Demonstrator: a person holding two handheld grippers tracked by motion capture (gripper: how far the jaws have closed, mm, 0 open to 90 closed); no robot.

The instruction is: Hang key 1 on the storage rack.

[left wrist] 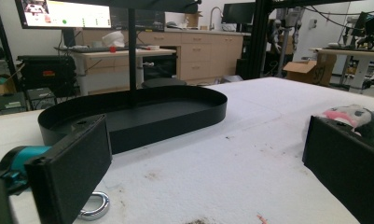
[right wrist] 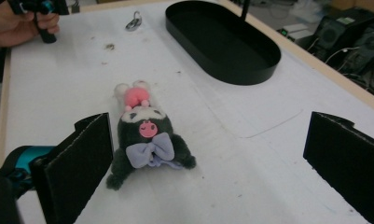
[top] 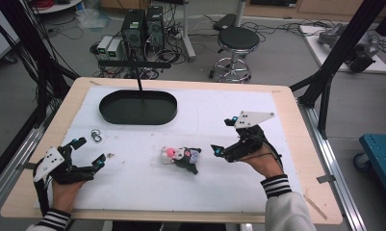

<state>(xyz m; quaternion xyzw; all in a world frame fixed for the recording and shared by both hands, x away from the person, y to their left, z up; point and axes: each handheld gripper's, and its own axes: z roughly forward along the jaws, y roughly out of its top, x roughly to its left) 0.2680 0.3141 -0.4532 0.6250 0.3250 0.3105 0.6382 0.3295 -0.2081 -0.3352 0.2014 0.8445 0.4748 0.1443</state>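
A small dark plush toy (top: pixel 183 157) with a pink and white head and a lilac bow lies on the white mat in the middle of the table; it shows again in the right gripper view (right wrist: pixel 145 135) and in the left gripper view (left wrist: pixel 353 117). My right gripper (top: pixel 224 136) stands open just right of the toy, with the toy close to its left jaw and nothing held. My left gripper (top: pixel 88 151) rests open near the table's front left. A metal ring clip (top: pixel 96 135) lies just beyond the left gripper. A black oval tray (top: pixel 138 107) sits at the back left, nothing in it.
The white mat (top: pixel 147 183) covers most of the wooden table (top: pixel 296 144). A thin black post (top: pixel 140 83) rises behind the tray. Beyond the table stand a stool (top: pixel 236 43), computer towers and cables. Small specks of dirt dot the mat.
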